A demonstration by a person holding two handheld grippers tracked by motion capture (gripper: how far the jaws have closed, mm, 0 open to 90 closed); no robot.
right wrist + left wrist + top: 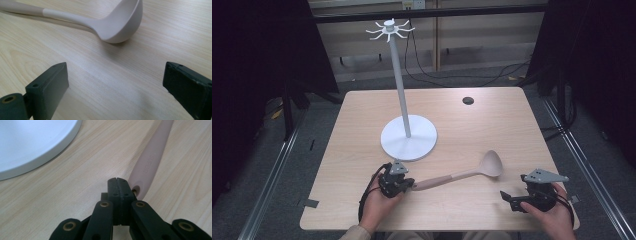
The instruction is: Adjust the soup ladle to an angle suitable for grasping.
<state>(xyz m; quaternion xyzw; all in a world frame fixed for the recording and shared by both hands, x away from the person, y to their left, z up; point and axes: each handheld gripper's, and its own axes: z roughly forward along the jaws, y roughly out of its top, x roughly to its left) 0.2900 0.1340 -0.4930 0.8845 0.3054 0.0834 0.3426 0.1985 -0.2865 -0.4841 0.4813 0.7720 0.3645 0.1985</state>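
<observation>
My left gripper (119, 182), jaws closed on nothing, sits at the handle end of the ladle (462, 174), which lies on the table (492, 125). My right gripper (116, 82) gapes open nearby.

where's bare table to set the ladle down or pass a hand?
Free: the far right of the table, between the black hole cap and the ladle; the left strip beside the rack base; the front edge between left gripper and right gripper. Crowded: the gap between rack base, left gripper and ladle handle.
</observation>
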